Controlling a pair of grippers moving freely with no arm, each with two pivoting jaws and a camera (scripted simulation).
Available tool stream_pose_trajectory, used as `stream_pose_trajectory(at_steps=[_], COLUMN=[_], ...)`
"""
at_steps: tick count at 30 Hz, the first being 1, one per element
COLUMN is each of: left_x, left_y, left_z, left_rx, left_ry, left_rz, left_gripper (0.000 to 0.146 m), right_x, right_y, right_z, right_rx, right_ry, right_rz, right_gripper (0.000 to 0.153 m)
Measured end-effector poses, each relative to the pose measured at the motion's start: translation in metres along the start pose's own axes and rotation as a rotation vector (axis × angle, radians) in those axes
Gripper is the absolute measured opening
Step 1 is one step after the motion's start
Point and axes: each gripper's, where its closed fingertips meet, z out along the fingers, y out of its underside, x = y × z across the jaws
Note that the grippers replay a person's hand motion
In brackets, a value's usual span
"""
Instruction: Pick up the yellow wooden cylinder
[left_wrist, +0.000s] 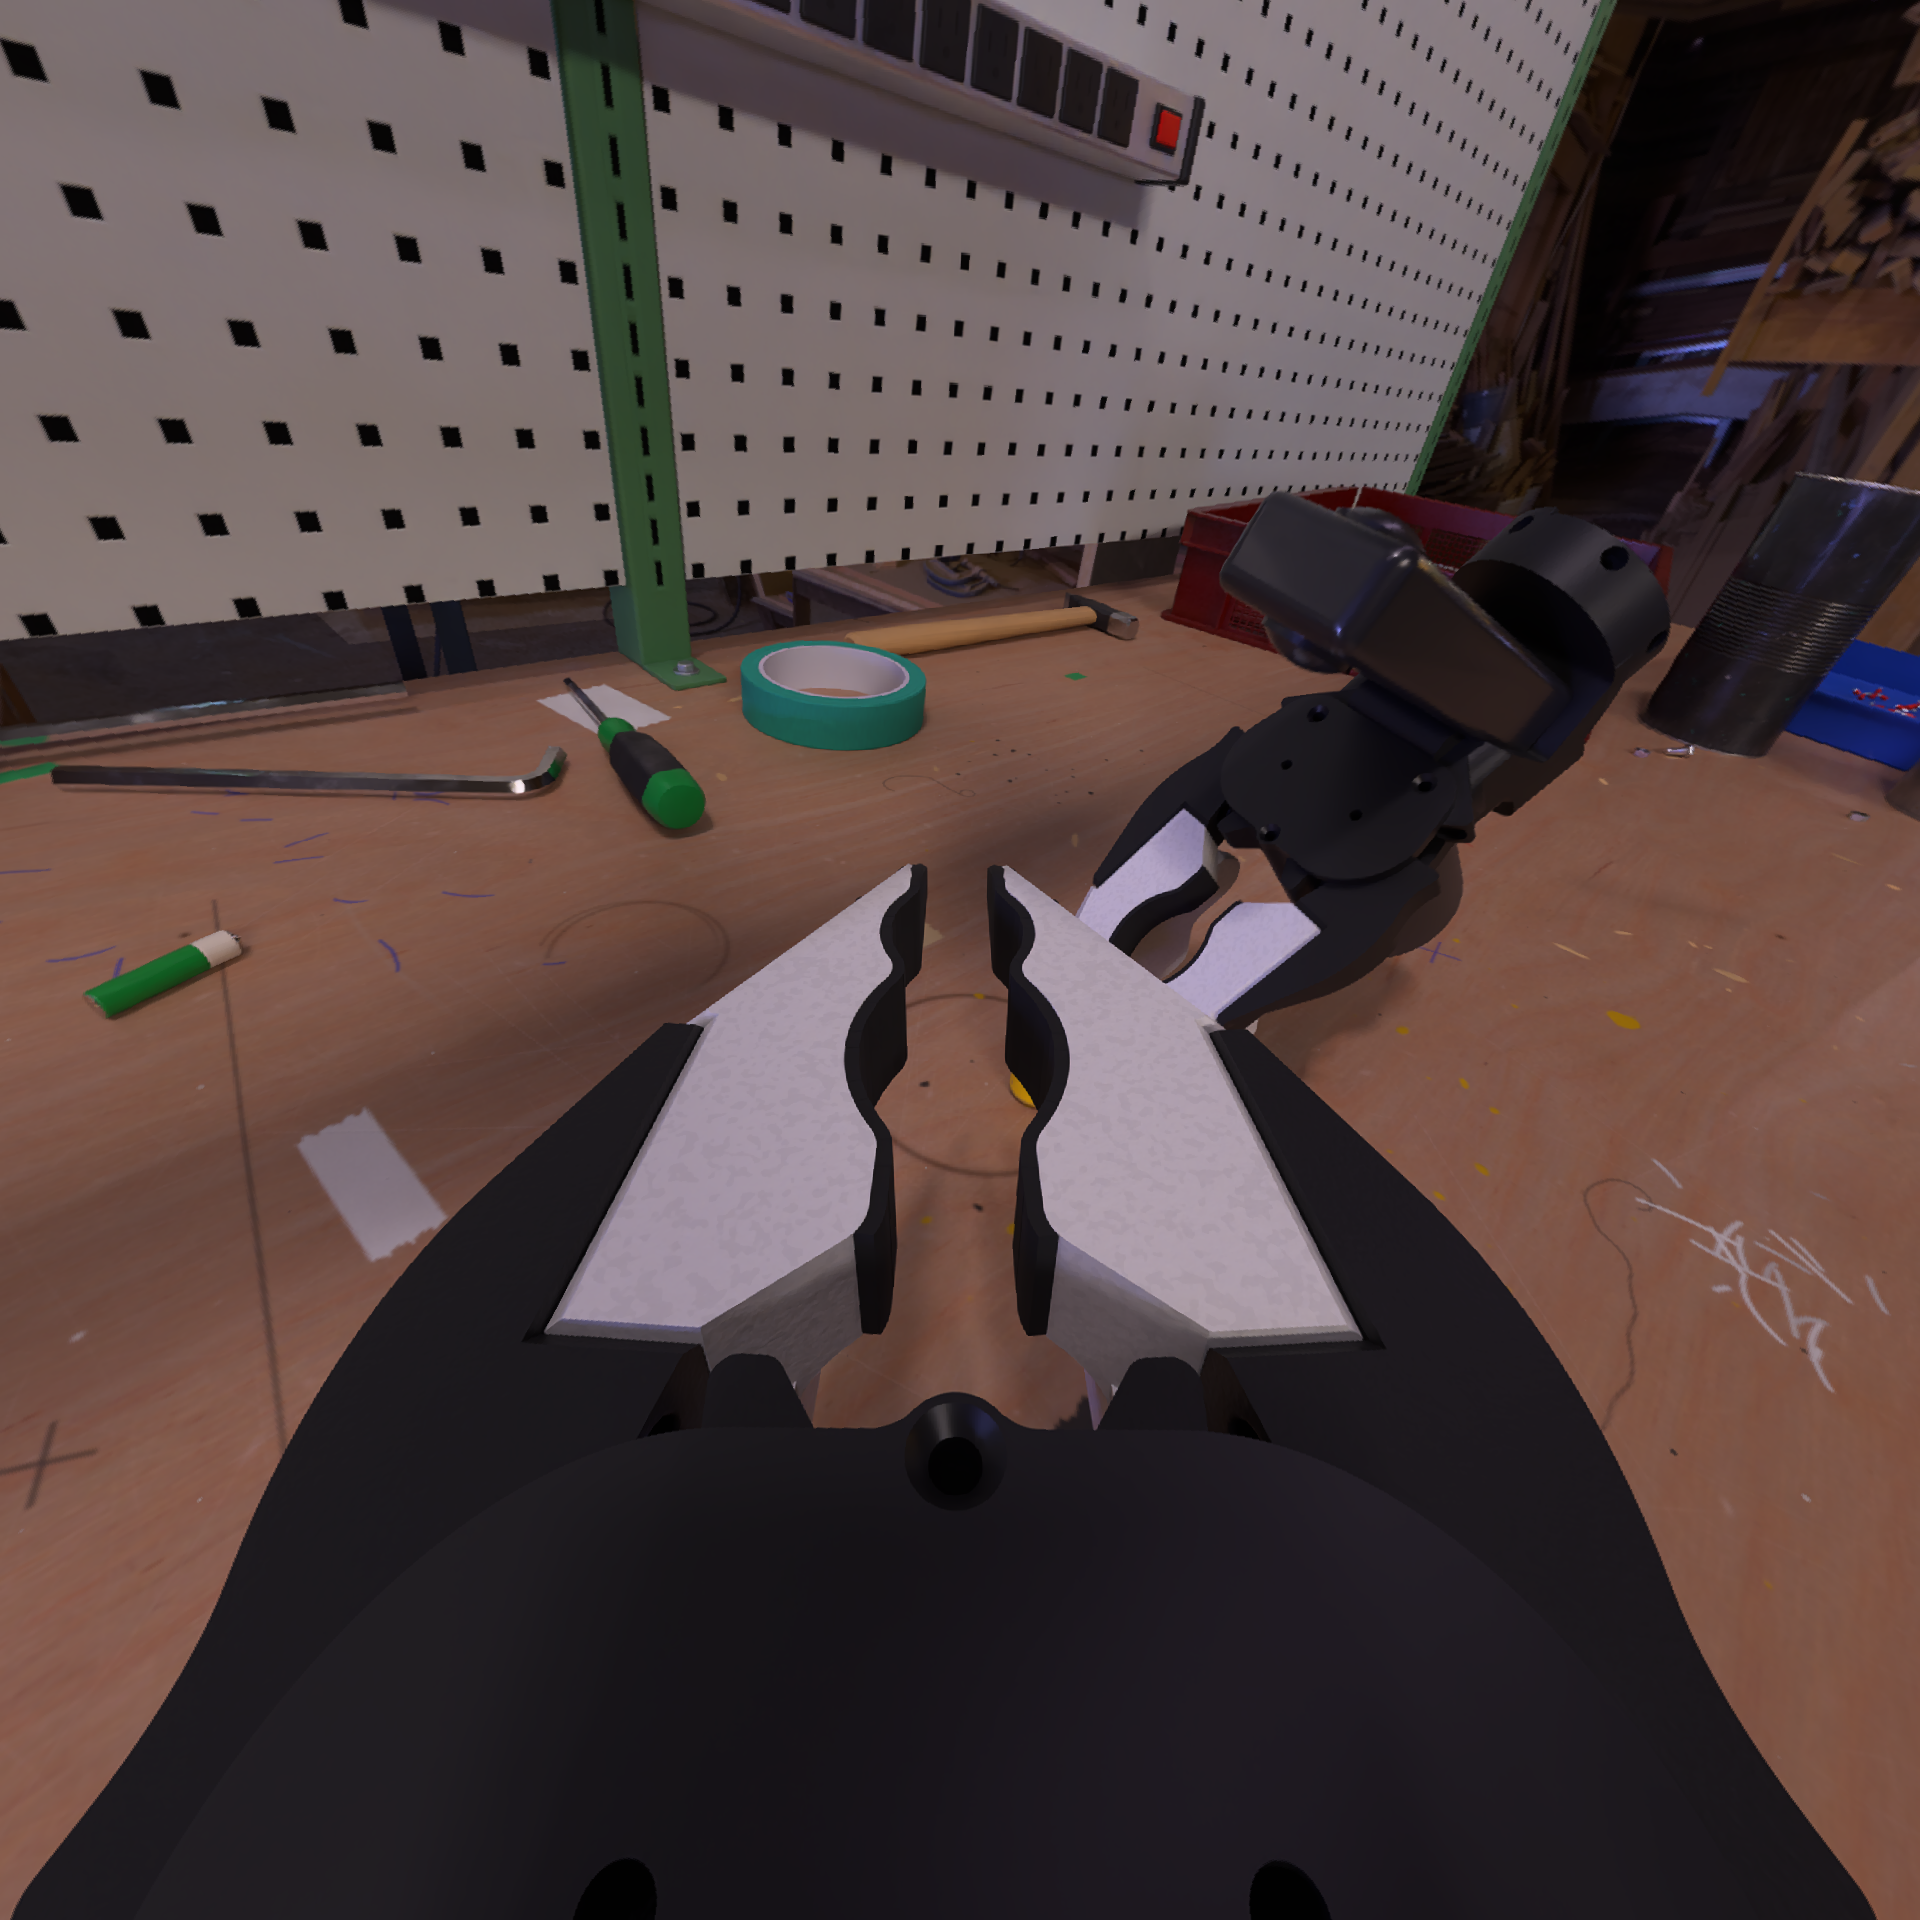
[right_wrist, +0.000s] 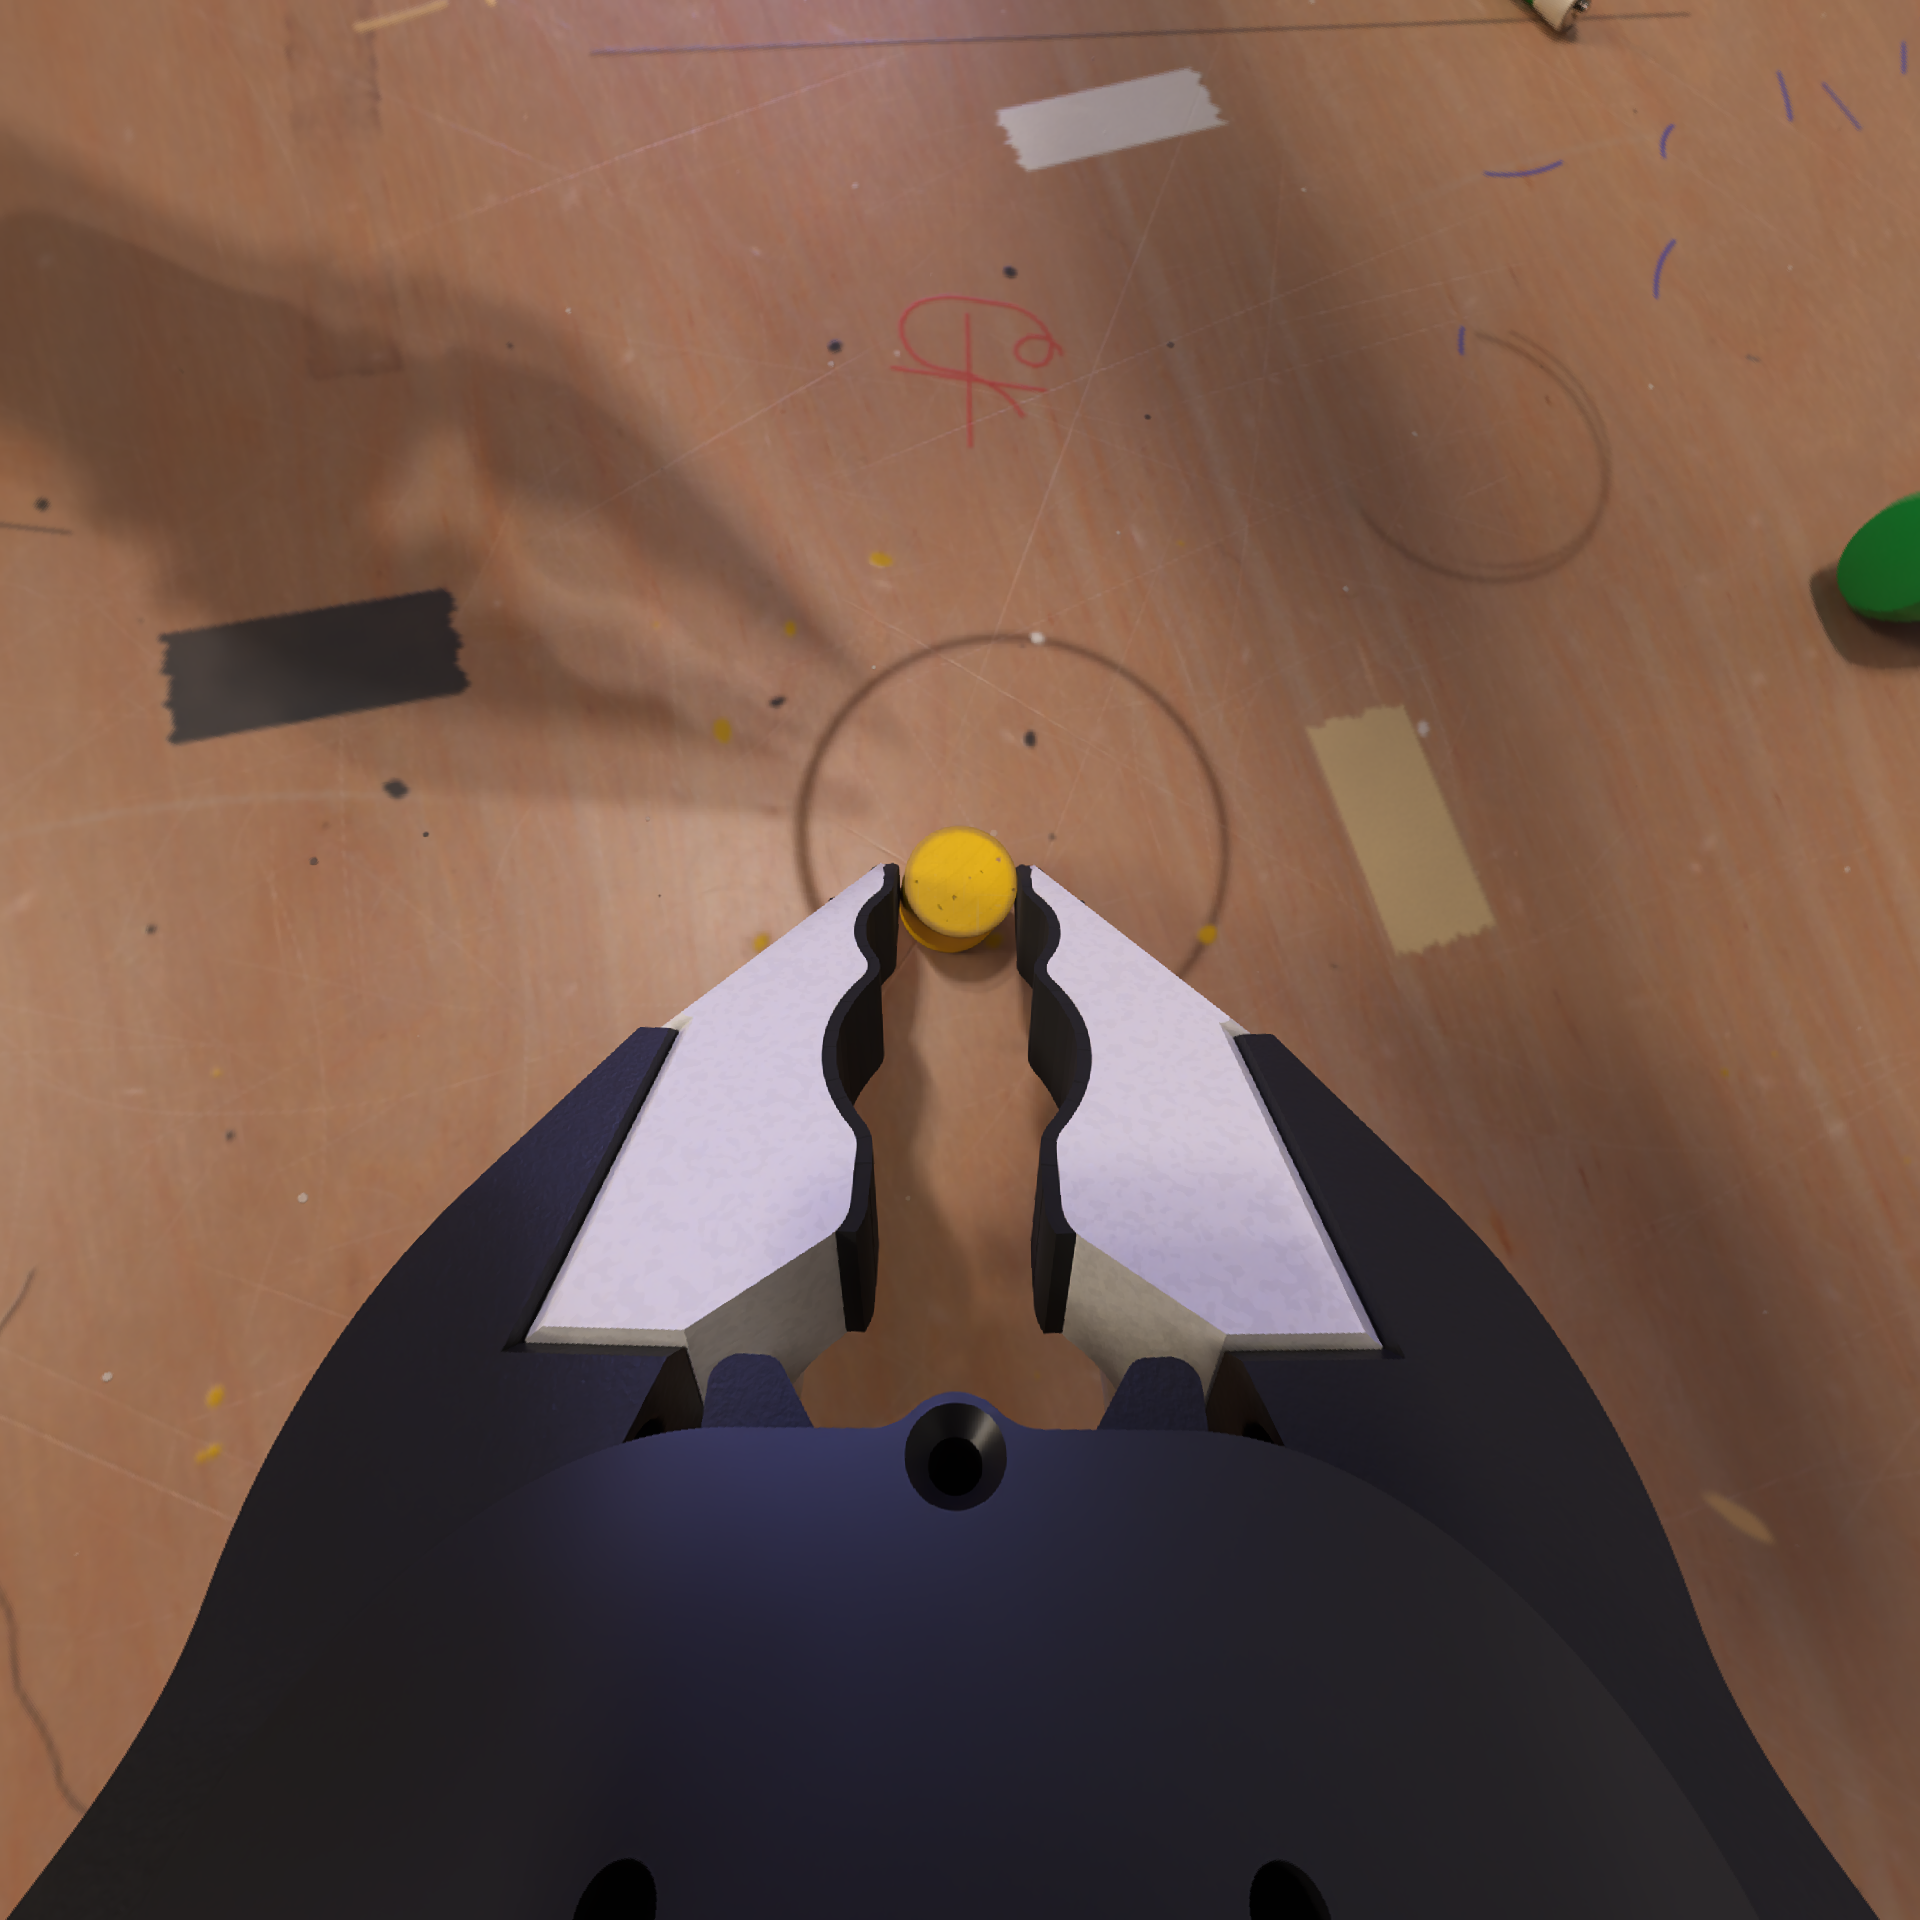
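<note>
where scuffed plywood lies | right hand-held gripper (right_wrist: 957, 883) clenches smooth yellow wooden cylinder (right_wrist: 958, 883) | left hand-held gripper (left_wrist: 956, 883) released

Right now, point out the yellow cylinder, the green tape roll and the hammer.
yellow cylinder (right_wrist: 958, 881): right wrist view, its round top face.
green tape roll (left_wrist: 831, 717): left wrist view, its outer wall.
hammer (left_wrist: 987, 628): left wrist view, its wooden handle.

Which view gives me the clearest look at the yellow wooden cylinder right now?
The right wrist view: the yellow wooden cylinder stands end-on between the right claw tips, round top unobstructed. The left wrist view shows only a yellow sliver behind the left claw's finger.
</note>
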Motion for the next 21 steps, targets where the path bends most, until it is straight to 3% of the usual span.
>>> stream_pose_trajectory(at_steps=[9, 21], left_x=[-0.008, -0.007], left_y=[0.010, 0.026], left_z=[0.003, 0.014], left_rx=[-0.022, -0.083], left_ry=[-0.041, -0.095], left_rz=[0.020, 0.100], left_gripper=[0.011, 0.011], right_x=[0.014, 0.025], right_y=[-0.013, -0.029], right_z=[-0.020, -0.039], right_rx=[0.149, 0.228], right_ry=[-0.096, -0.109], right_rz=[0.215, 0.280], right_gripper=[0.022, 0.022])
